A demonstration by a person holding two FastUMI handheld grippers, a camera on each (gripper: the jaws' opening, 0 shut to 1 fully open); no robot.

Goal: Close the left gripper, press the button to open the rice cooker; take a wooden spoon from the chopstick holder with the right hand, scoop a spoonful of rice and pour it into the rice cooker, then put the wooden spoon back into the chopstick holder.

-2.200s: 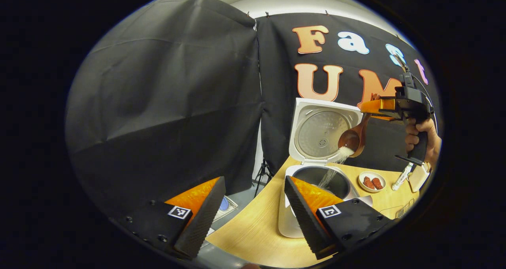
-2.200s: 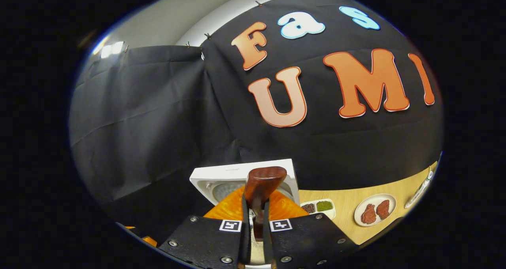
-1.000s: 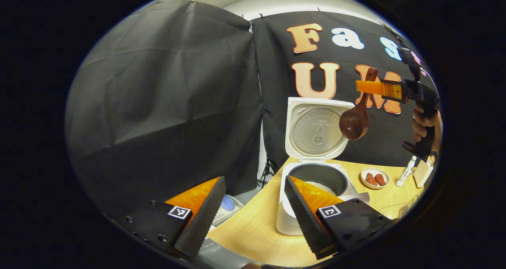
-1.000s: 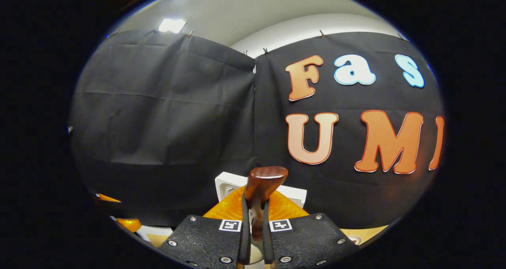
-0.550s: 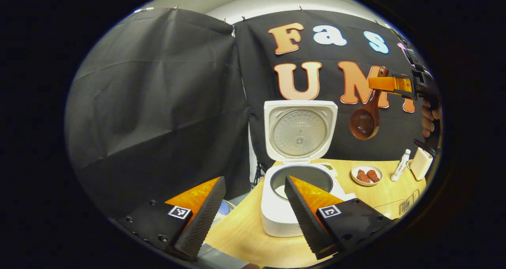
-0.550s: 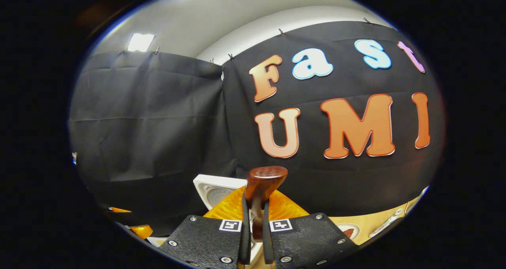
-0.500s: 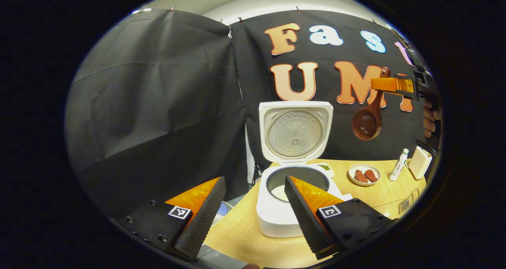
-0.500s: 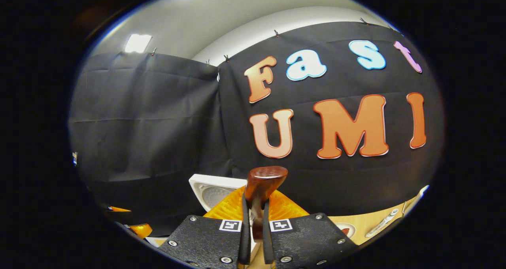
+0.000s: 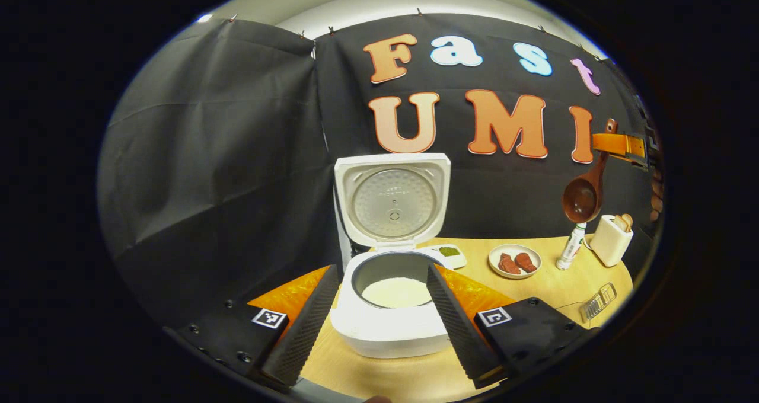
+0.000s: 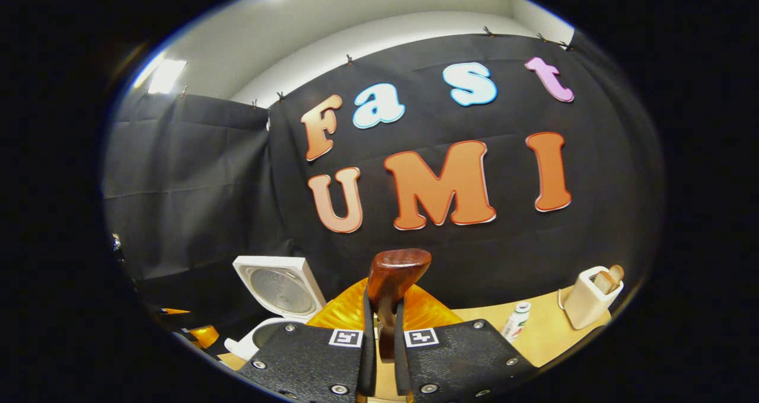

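Light wooden surface (image 9: 379, 373); open white rice cooker (image 9: 388, 326), rice now inside. Dark brown wooden spoon (image 9: 582, 195), emptied, carried off rightward, now above white, probably ceramic, chopstick holder (image 9: 611, 240). Right tongs (image 10: 379, 332) clamped on spoon handle. Left tongs (image 9: 379, 308) apart, idle. Pour done; return left.

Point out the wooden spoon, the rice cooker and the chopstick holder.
wooden spoon (image 9: 581, 198): left gripper view, on the bowl of the spoon.
rice cooker (image 9: 388, 333): left gripper view, on the white front wall of the body.
chopstick holder (image 10: 586, 303): right gripper view, on its cream side wall.
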